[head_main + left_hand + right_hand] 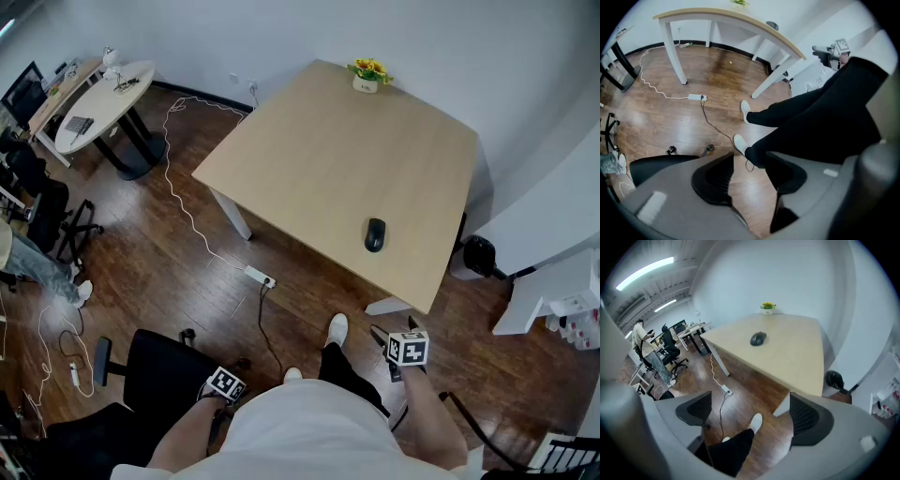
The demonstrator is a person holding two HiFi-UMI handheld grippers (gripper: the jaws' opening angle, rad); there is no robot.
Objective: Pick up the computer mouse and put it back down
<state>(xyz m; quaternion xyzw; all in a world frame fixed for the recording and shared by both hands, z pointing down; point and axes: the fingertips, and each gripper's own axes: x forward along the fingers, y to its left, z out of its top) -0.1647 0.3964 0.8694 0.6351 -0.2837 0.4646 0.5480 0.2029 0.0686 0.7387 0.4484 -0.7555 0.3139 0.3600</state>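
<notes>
Flat on the pale table (319,141), toward its near right corner, the black computer mouse (375,234), untouched and well apart from both tools. Held low at the person's sides, short of the table edge: left gripper (750,176) with jaws spread, only floorboards, a white shoe (739,142) and a dark trouser leg (811,122) beyond the gap; right gripper (750,416) likewise wide open, grasping nothing, aimed across the tabletop toward the mouse. In the head view, little of either beyond the marker cubes, jaws lost behind arms and torso. In the left gripper view, just a dark bump on the table's rim, too small to name, but the white table legs (675,51) plain from below. Only in the right gripper view: ceiling lights and a person (640,336) among distant desks. At the head view's lower edge, a black chair (164,375), cut off.
</notes>
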